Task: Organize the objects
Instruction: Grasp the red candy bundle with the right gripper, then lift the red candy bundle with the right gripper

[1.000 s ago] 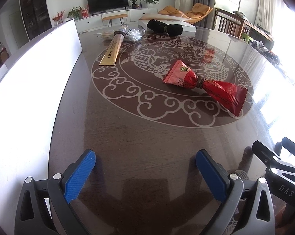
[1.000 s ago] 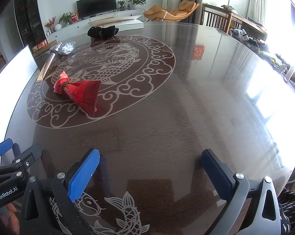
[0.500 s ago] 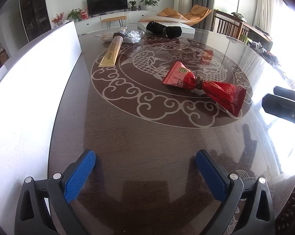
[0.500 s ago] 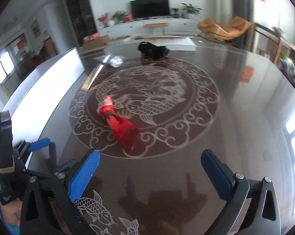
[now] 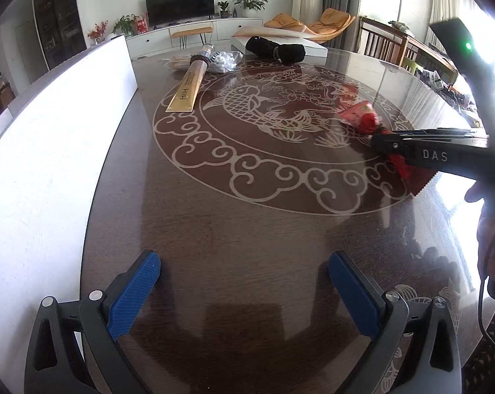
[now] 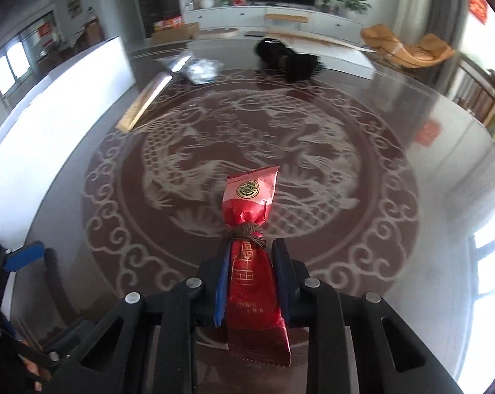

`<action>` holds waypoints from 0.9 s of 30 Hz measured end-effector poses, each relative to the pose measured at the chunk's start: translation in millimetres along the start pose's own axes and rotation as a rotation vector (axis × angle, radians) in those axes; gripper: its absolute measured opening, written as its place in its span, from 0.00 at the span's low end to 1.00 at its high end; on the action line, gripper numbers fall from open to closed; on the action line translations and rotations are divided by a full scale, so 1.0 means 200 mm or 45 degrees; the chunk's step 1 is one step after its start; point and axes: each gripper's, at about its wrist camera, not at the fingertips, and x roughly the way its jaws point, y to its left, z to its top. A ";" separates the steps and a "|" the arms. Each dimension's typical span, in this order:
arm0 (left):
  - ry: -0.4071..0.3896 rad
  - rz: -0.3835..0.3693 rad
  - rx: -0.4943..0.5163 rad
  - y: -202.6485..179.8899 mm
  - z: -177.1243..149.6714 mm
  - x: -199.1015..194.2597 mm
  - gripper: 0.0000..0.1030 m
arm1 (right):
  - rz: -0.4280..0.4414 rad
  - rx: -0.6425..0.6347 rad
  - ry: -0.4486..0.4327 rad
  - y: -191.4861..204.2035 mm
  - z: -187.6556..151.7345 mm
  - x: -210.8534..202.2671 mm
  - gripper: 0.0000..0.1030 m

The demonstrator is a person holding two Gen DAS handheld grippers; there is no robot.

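Right gripper [image 6: 250, 262] closing around the red packet [image 6: 252, 216], just below its brown string tie, pads pressing on both sides of the wrapper. Packet lying near the right side of the fish medallion on the dark round table [image 5: 247, 229], far end pointing away. Left gripper [image 5: 244, 282] wide open above bare near table, holding nothing

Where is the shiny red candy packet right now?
The shiny red foil packet sits between the right gripper pads, over the table's fish medallion.
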 end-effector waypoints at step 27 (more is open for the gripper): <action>0.000 0.000 0.000 0.00 0.00 0.00 1.00 | -0.285 0.235 -0.158 -0.35 -0.18 -0.12 0.85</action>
